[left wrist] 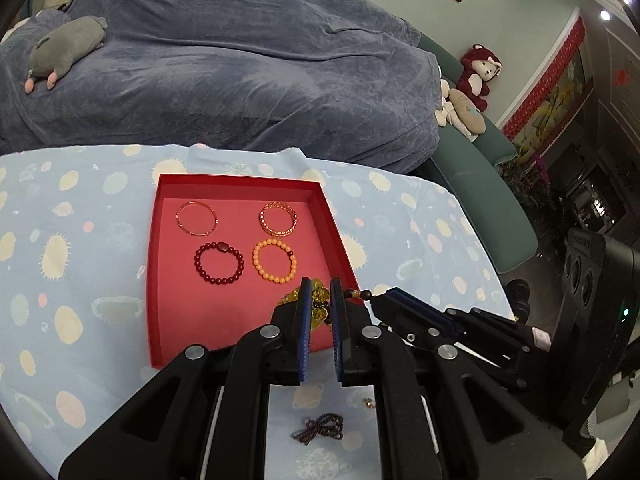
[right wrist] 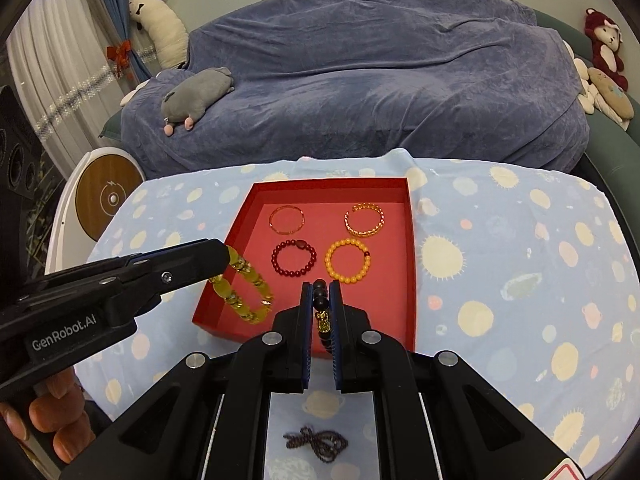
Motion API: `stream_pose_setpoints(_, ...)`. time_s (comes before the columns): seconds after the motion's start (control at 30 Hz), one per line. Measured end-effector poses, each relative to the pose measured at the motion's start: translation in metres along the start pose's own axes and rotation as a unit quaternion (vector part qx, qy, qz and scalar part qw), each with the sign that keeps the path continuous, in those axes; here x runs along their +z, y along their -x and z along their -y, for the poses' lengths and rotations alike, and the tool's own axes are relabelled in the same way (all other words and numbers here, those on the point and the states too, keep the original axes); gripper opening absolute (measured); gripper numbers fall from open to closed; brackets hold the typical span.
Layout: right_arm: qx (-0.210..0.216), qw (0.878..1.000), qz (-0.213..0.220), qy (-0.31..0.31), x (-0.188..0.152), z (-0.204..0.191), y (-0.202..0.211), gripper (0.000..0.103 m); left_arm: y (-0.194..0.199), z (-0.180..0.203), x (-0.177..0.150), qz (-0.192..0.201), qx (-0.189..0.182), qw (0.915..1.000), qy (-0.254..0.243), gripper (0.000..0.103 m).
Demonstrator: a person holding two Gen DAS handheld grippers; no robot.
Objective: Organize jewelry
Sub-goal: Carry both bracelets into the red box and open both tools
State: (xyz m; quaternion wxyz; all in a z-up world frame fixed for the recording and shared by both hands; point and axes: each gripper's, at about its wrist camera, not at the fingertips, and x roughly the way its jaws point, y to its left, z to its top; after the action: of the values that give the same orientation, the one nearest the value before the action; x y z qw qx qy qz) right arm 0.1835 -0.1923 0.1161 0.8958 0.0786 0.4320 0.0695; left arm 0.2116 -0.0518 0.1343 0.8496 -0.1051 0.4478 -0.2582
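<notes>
Nearest the lens, a dark beaded cord [right wrist: 316, 442] lies bunched on the spotted tablecloth [right wrist: 500, 248] at the near edge, between the gripper arms, not yet sorted; a small gold bit [left wrist: 368, 402] sits just beside it, too small to identify. Left gripper [left wrist: 319, 304] is nearly closed, pinching the yellow bead bracelet [right wrist: 246, 288], which droops from its fingertips over the near-left corner of the red tray [right wrist: 410, 240]. Right gripper [right wrist: 320, 312] is likewise nearly closed, clamped on a dark bead strand with gold charm [right wrist: 322, 318] above the tray's near edge. Already in the tray: thin gold bangle [right wrist: 286, 220] far-left, gold chain-link bangle [right wrist: 365, 220] far-right, dark red bead bracelet [right wrist: 294, 259] and orange bead bracelet [right wrist: 348, 261] in the row nearer, all apart from each other. Handling judgement: both held pieces look light, and strung, so limp; they sag and swing rather than hold shape. Beads look glossy and round, so likely slippery in flat pads; best hold is across one or two beads with the string centred, not on a bead's edge. Yellow beads could be glass or resin, so chipping risk if dropped on the tray rim. Free near-row spots look tight; lower until the loop rests flat before letting go.
</notes>
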Motion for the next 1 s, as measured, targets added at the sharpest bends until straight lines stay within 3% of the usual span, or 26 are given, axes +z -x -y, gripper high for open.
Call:
stream_pose_setpoints(0.13, 0.019, 0.999, -0.025, -0.029, 0.003, 0.008, -0.038, 0.008, -0.033, -0.031, 0.003, -0.024, -0.015, 0.9985, 0.046, 0.009)
stream_pose_setpoints(0.23, 0.02, 0.997, -0.05, -0.048, -0.004, 0.016, -0.067, 0.008, -0.059, -0.052, -0.007, -0.048, 0.009, 0.9971, 0.059, 0.009)
stream_pose_setpoints(0.6, -0.032, 0.994, -0.099, -0.04, -0.03, 0.041, -0.116, 0.008, -0.098, -0.085, -0.034, -0.075, 0.161, 0.9838, -0.021, 0.009)
stream_pose_setpoints(0.83, -0.058, 0.994, -0.095, 0.002, -0.028, 0.029, -0.127, 0.008, -0.11, -0.09, -0.036, -0.078, 0.198, 0.9762, -0.04, 0.009)
stream_pose_setpoints(0.87, -0.062, 0.994, -0.09, 0.006, -0.027, 0.028, -0.126, 0.01, -0.11, -0.091, -0.035, -0.077, 0.2, 0.976, -0.038, 0.01)
stream_pose_setpoints(0.93, -0.069, 0.994, -0.081, 0.004, -0.025, 0.027, -0.122, 0.026, -0.108, -0.091, -0.034, -0.064, 0.207, 0.9757, -0.035, 0.01)
stream_pose_setpoints(1.0, -0.066, 0.995, -0.071, -0.005, -0.024, 0.029, -0.117, 0.035, -0.104, -0.091, -0.032, -0.051, 0.2, 0.9781, -0.028, 0.016)
